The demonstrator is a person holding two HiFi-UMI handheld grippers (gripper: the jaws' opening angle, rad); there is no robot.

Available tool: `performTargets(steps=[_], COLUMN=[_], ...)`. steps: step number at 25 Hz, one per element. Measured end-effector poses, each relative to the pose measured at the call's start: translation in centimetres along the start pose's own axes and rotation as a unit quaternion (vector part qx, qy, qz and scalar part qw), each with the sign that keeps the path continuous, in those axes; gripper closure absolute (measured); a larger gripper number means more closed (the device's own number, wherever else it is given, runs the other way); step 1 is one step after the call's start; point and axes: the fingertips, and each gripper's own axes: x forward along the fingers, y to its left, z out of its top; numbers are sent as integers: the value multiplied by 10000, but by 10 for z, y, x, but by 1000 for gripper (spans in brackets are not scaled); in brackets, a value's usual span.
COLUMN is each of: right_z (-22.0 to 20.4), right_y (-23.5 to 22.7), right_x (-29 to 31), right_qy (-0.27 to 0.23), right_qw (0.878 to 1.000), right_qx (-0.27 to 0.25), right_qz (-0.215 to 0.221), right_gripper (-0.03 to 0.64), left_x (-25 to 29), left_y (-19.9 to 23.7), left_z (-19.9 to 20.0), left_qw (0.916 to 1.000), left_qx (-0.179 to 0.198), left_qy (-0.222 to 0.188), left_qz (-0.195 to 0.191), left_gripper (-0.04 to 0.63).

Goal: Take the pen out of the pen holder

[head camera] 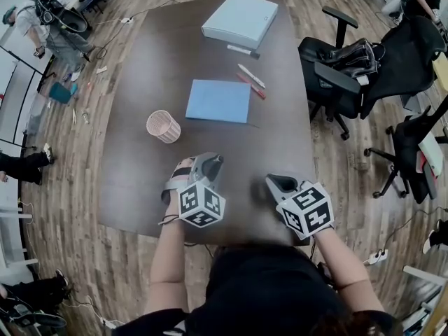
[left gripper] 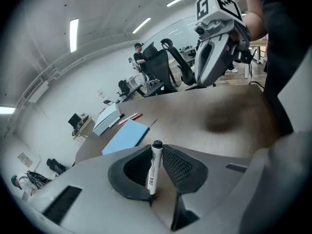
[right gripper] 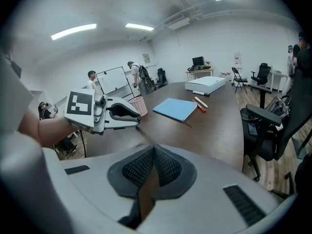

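A round pink mesh pen holder [head camera: 163, 126] stands on the dark wood-grain table [head camera: 280, 117]. Nearer the person than the pen holder, the left gripper [left gripper: 157, 152] clamps a slim white, black-capped pen [left gripper: 153, 172] between its 2 ribbed pads; the pen's lower end is hidden. The right gripper [right gripper: 153, 152] is beside it, jaws pressed together, empty.

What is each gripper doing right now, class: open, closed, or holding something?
Left gripper: closed on a white marker pen with a black cap.
Right gripper: closed, empty.
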Motion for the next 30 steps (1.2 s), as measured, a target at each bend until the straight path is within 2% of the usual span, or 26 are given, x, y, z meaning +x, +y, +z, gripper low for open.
performTargets(steps=[7, 15, 19, 25, 30], right_z=[-12, -20, -20, -20, -18], right_y=[-2, -9, -13, -16, -18], right_x=[4, 4, 0, -3, -6], right_qy=[143, 209, 192, 148, 96], right_qw=[9999, 9996, 9997, 9997, 9998], right_qx=[67, 164, 177, 198, 200], right_qz=[54, 24, 7, -18, -21], right_gripper=[601, 601, 601, 601, 601], left_x=[14, 26, 30, 29, 17], left_y=[-30, -51, -56, -51, -34], left_z=[-2, -19, -22, -23, -19], left_qw=[9989, 9961, 9945, 9944, 9929], left_qx=[124, -21, -203, -508, -1063], left_qy=[61, 241, 277, 225, 69], left_qz=[-438, -844, -990, -902, -522], left_gripper=[508, 505, 462, 463, 477])
